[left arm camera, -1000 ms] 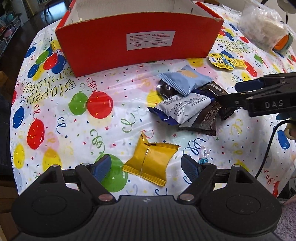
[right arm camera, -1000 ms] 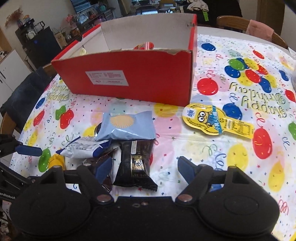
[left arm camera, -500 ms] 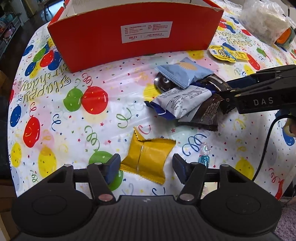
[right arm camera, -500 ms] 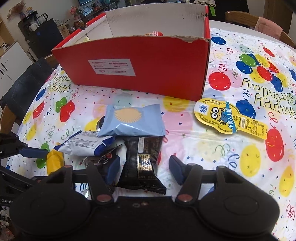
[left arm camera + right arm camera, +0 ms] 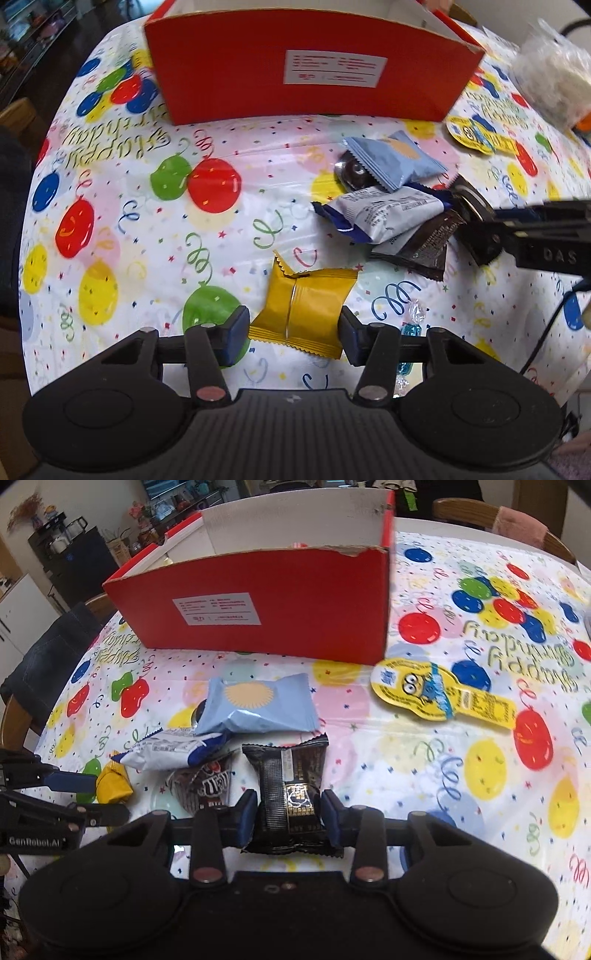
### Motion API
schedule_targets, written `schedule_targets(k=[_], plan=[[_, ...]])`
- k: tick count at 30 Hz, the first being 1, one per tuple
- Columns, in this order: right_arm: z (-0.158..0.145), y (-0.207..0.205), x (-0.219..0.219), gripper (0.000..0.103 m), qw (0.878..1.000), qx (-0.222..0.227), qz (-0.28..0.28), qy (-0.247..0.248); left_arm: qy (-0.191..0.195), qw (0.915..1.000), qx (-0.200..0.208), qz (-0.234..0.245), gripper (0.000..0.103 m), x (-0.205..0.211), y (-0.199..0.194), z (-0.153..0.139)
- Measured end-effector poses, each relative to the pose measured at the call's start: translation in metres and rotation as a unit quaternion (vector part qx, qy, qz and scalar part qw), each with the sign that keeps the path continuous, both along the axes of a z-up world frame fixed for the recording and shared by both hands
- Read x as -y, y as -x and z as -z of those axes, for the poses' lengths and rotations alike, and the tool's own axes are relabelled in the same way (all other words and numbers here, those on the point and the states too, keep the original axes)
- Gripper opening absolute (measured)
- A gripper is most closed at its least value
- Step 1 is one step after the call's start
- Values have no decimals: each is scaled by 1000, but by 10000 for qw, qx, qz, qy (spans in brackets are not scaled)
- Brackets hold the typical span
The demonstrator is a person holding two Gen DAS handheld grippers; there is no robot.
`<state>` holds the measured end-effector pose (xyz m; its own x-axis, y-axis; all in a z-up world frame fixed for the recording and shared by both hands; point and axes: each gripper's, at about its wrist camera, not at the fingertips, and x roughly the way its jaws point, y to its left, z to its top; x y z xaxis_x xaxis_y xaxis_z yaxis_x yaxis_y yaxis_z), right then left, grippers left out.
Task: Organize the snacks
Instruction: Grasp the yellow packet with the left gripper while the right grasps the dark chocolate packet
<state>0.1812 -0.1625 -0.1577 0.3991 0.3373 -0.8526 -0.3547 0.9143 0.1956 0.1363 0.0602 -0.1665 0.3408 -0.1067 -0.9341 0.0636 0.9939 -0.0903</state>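
A yellow snack packet (image 5: pixel 303 314) lies on the balloon-print tablecloth between the pads of my left gripper (image 5: pixel 293 325). Its jaws are closing and both pads meet the packet's sides. The closing jaws of my right gripper (image 5: pixel 288 812) press on a black snack packet (image 5: pixel 288 775) from both sides. Just left of it lie a brown M&M's bag (image 5: pixel 207 782), a white-and-blue packet (image 5: pixel 170 753) and a light blue packet (image 5: pixel 258 705), overlapping. The open red box (image 5: pixel 258 602) stands behind them. In the right wrist view the left gripper (image 5: pixel 74 794) shows at the left edge.
A yellow Minion-shaped packet (image 5: pixel 436 698) lies right of the pile near the box corner. Small wrapped candies (image 5: pixel 413 317) sit by the left gripper's right finger. A clear plastic bag (image 5: pixel 554 74) rests at the far right. Chairs ring the table's far side.
Both grippers' jaws have narrowed from wide apart onto their packets, the left on the yellow one, the right on the black one. Neither packet has left the cloth.
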Motion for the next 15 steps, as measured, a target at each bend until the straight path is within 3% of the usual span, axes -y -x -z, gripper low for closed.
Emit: schedule_targets(k=[5,15], plan=[[-4,11,9,32,9998,-31,142,-149,348,9988,-20,-333,51,-14,6,0],[-18,36,8,31,9996,119,129,-198,541,9959,97,-717,51,-27,27,-7]])
